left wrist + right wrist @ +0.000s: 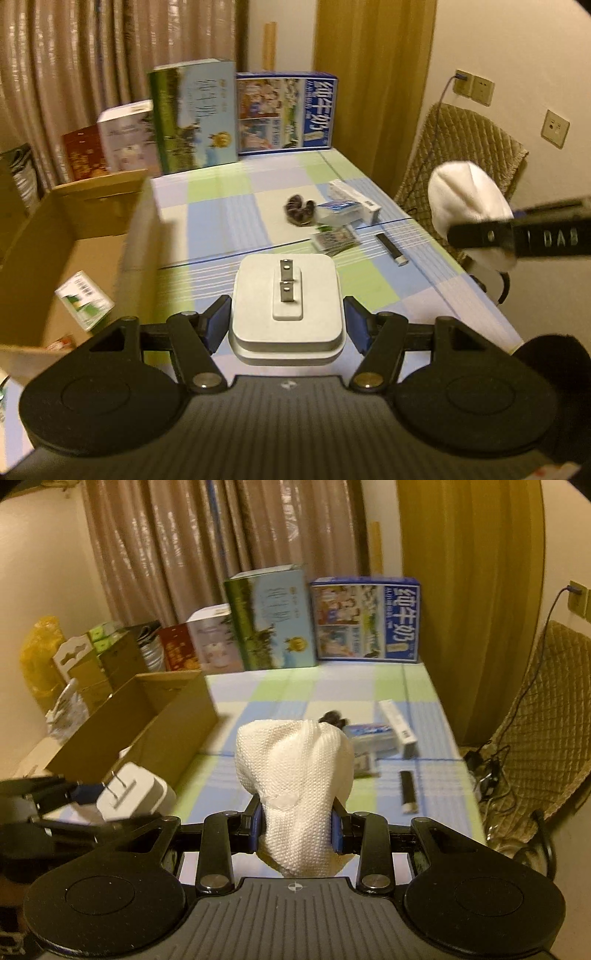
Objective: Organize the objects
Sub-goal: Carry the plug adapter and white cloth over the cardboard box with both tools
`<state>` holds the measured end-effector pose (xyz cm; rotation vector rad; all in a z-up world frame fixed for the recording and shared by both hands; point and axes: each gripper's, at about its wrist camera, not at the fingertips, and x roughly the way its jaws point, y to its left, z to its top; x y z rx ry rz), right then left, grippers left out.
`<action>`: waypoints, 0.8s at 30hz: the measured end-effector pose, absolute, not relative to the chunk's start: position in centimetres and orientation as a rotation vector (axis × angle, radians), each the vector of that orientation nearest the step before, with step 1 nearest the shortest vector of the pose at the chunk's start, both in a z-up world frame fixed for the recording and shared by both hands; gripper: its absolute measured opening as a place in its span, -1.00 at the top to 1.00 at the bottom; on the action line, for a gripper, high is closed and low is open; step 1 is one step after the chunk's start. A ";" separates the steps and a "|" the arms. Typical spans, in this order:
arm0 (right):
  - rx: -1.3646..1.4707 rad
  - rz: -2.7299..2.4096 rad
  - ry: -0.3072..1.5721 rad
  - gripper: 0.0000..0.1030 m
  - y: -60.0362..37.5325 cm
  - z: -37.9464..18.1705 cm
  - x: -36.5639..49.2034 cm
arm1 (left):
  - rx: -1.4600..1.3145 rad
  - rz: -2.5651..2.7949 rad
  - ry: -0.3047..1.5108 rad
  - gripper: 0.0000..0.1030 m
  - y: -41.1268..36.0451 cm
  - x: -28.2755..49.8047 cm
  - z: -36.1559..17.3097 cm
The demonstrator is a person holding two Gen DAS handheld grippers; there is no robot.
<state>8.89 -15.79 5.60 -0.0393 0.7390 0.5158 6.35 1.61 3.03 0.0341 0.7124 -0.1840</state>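
Left wrist: one charger (286,314), clawed.

The left gripper (287,325) points forward and downward, its two blue-padded fingers (218,325) pressed against the sides of a white plug adapter (286,295) held between them, prongs facing up. The right gripper (298,829) tilts down the same way, jaws set narrower and clamped on a white cloth bundle (295,775). The two grippers sit side by side, left beside right.
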 end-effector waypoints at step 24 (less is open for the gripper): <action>-0.118 0.710 0.740 0.38 -4.6 3.8 2.4 | 0.003 -0.007 0.698 -0.17 12.1 -1.7 5.1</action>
